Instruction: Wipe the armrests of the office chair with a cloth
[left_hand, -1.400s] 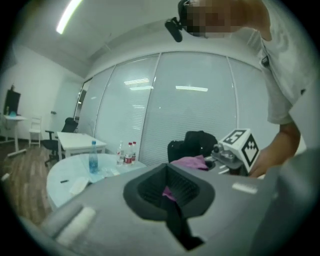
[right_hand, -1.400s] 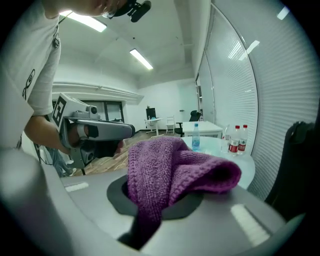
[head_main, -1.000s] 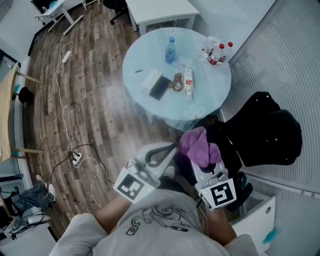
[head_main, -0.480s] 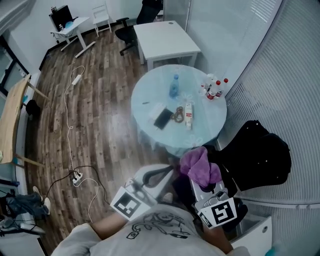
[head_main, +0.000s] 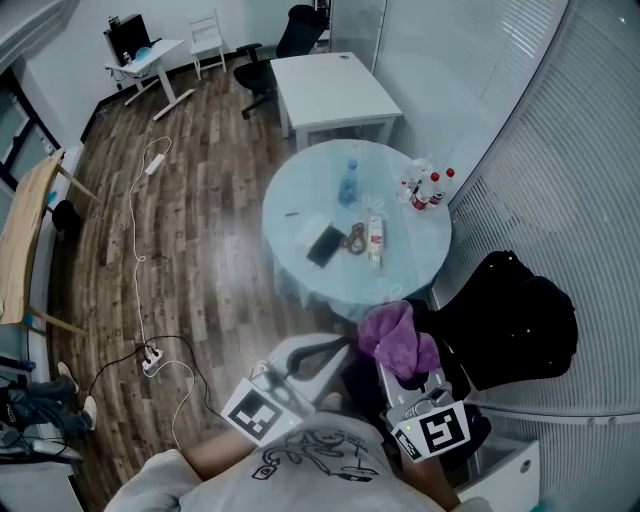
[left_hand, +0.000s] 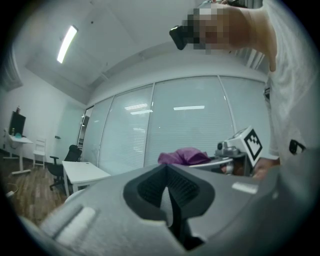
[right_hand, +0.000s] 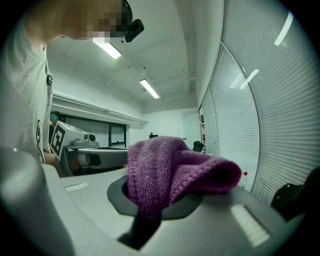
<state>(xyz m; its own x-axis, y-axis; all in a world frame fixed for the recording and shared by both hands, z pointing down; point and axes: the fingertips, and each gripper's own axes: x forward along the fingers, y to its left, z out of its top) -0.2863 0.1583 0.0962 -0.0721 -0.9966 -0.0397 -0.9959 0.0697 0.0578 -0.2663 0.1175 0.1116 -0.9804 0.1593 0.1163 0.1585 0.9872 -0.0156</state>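
So, the left gripper (head_main: 322, 357) is smooth grey plastic, and its ribbed dark pads are pressed together on nothing. The right gripper (head_main: 402, 372) is clamped on the cloth (head_main: 393, 335), a purple, nubbly knit bunched in a soft lump over its jaws. The black office chair (head_main: 520, 320) sits just right of it.

The person's left gripper (head_main: 335, 350) and right gripper (head_main: 400, 372) sit low above a wooden floor (head_main: 200, 230). A purple cloth (head_main: 395, 335) is bunched at the right gripper's tip, beside a black office chair (head_main: 515, 320). Beyond them, a round glass table (head_main: 300, 185) carries a water bottle (head_main: 347, 183), a phone (head_main: 325, 243) and red-capped bottles (head_main: 428, 187).
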